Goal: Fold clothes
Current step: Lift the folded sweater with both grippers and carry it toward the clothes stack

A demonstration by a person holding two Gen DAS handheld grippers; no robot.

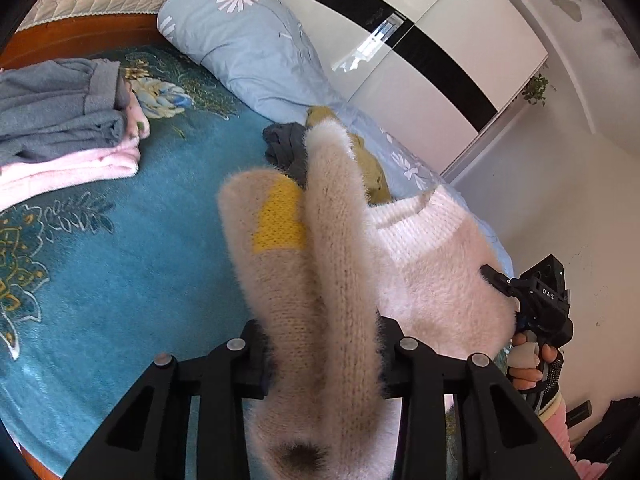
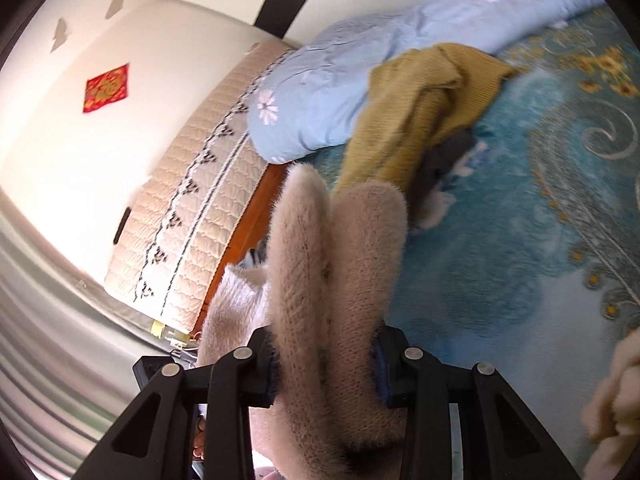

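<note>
Sweater [image 1: 320, 248] (fuzzy, cream-beige) hangs lifted over the teal bedspread [image 1: 120, 260], folded clothes [image 1: 60, 128] at ten o'clock, bunched folds clamped in the left gripper [image 1: 324, 364] and the right gripper [image 2: 326, 372].

Legible text: "DAS", in white letters, on the black body of the right gripper [image 1: 496, 276], left wrist view. Nothing else can be read.
</note>
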